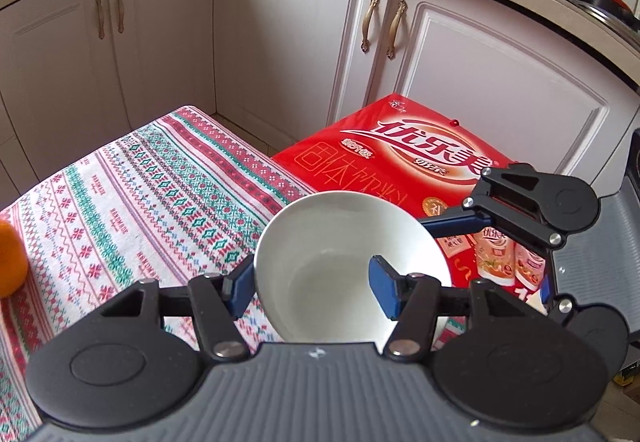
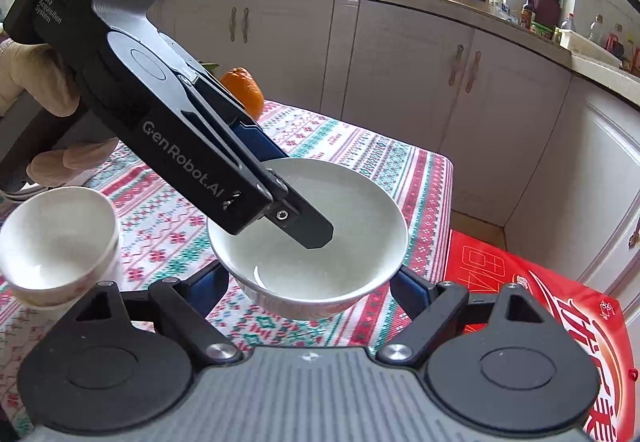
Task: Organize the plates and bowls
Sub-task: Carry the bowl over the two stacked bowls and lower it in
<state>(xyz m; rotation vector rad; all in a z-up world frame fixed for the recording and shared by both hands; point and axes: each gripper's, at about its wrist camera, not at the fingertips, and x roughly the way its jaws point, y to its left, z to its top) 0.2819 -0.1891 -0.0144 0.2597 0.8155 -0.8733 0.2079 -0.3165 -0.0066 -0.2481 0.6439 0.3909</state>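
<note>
Bowl [image 1: 340, 262], left wrist view: left hand-held gripper [image 1: 310, 288] clamped on its rim, one pad inside, one outside, over the counter [image 1: 140, 193] edge by the red box [image 1: 400, 157]. Keep it level, grip firm.

Right wrist view: right hand-held gripper [image 2: 308, 292] straddles the bowl [image 2: 320, 242] w/ jaws apart; can't tell if pads touch. Stacked bowls [image 2: 56, 246] near left; orange [image 2: 244, 87] at far edge. Open room mid-cloth.

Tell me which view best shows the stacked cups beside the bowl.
The right wrist view: the stacked cups stand at its left edge on the patterned tablecloth, left of the white bowl. The left wrist view does not show them, only the bowl in the left claw.
</note>
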